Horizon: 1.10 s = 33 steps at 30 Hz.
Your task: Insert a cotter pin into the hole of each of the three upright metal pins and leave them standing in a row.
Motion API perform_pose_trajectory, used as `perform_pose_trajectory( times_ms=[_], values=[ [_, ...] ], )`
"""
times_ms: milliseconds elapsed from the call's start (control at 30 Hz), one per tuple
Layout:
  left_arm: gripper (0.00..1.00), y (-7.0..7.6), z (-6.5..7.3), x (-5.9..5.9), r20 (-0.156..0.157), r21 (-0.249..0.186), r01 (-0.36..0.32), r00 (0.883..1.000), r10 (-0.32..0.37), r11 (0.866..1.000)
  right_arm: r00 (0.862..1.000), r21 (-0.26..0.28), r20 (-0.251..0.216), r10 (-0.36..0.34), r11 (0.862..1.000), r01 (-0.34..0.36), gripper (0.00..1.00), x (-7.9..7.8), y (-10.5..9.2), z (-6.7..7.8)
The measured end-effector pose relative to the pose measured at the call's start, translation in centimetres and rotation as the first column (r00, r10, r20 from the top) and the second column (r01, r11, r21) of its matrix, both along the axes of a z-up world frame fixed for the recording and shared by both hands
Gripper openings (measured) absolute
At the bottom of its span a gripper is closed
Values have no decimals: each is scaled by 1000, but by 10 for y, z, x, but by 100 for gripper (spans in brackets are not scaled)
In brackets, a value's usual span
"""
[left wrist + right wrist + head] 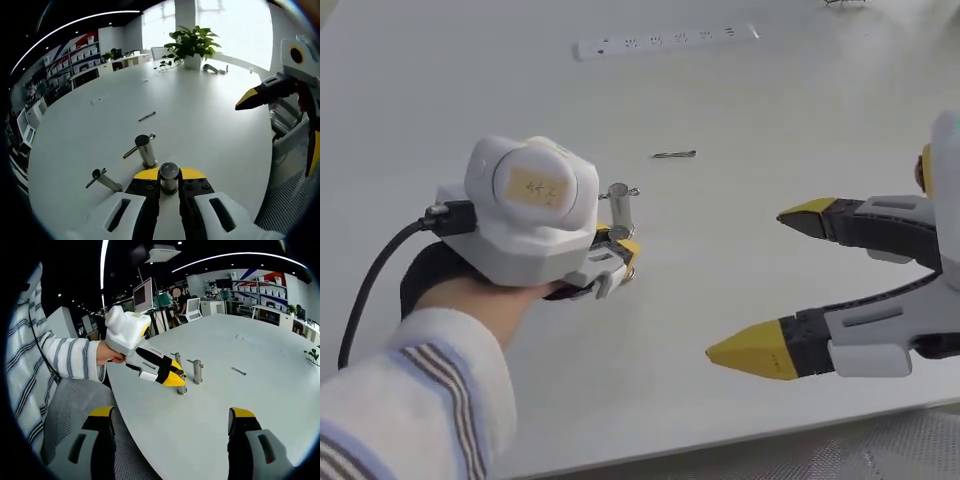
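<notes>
Grip: left tool (623, 260) clamps metal pin (169, 175) | right tool (755, 285) wide open

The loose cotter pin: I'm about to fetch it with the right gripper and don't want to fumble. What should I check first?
1. Right gripper open and empty: ok.
2. Loose cotter pin lies flat on the table, nothing touching it: ok.
3. Left gripper shut on the third metal pin, pin upright: ok.
4. Third metal pin's hole empty and turned toward the right gripper: cannot tell, the jaws hide it.
5. Neighbouring metal pin and leftmost metal pin both already fitted and standing: ok.
</notes>
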<state>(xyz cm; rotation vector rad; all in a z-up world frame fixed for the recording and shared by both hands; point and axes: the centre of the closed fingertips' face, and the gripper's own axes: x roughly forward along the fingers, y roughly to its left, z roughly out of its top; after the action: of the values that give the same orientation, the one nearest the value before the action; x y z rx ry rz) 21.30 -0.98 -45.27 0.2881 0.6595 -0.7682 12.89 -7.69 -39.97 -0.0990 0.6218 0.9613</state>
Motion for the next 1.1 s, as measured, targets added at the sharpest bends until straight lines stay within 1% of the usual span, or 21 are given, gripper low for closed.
perform_pose_trajectory(
  times_ms=[100,167,300,367,433,533,600,667,800,867,900,933,1000,1033,1067,1100],
  values=[
    [10,0,0,1,2,-1,1,1000,-1,1000,1000,-6,-1,5,1000,-5,92,-1,1,0],
    [10,0,0,1,-7,-11,-10,1000,10,1000,1000,-7,-2,5,1000,-5,92,-1,1,-1],
    [10,0,0,0,6,-7,-10,1000,10,1000,1000,-6,-4,5,1000,-5,92,0,1,-1],
    [10,-1,0,-1,1,-12,-9,1000,9,1000,1000,-7,-5,6,1000,-6,92,0,2,-1],
    [10,-1,0,0,4,-10,-7,1000,7,1000,1000,-9,-8,10,1000,-10,92,-1,2,-3],
    [10,-1,0,0,-4,-13,-9,1000,9,1000,1000,-9,-8,13,1000,-13,92,-1,2,-3],
    [10,-1,0,0,2,-5,2,1000,-2,1000,1000,-6,-10,13,1000,-13,92,-1,3,-2],
    [10,0,0,0,15,15,29,999,-29,999,1000,-6,-8,18,1000,-18,92,-1,3,-2],
    [10,-1,0,-1,3,20,36,999,-36,999,999,-9,-6,32,999,-32,91,-3,5,-3],
    [13,-1,-1,-2,-9,17,50,999,-50,999,999,-4,-7,31,1000,-31,91,-3,5,-2],
    [17,-1,-1,-3,-22,6,48,999,-47,999,1000,0,-7,29,1000,-29,91,-2,6,-2],
    [21,-2,-1,-5,-24,-1,56,998,-56,998,1000,0,-6,28,1000,-28,91,-2,6,-2],
    [30,-5,2,-9,-14,-8,91,996,-91,996,1000,-2,-6,26,1000,-26,91,-1,6,-2],
    [33,-6,4,-10,0,0,115,993,-115,993,1000,-3,-7,25,1000,-25,91,-1,6,-3],
    [37,-6,6,-11,2,-4,111,994,-111,994,1000,-4,-8,24,1000,-24,91,-1,6,-3],
    [40,-8,9,-12,17,-19,127,992,-126,992,1000,-6,-9,25,1000,-25,91,-1,6,-3]
  ],
)
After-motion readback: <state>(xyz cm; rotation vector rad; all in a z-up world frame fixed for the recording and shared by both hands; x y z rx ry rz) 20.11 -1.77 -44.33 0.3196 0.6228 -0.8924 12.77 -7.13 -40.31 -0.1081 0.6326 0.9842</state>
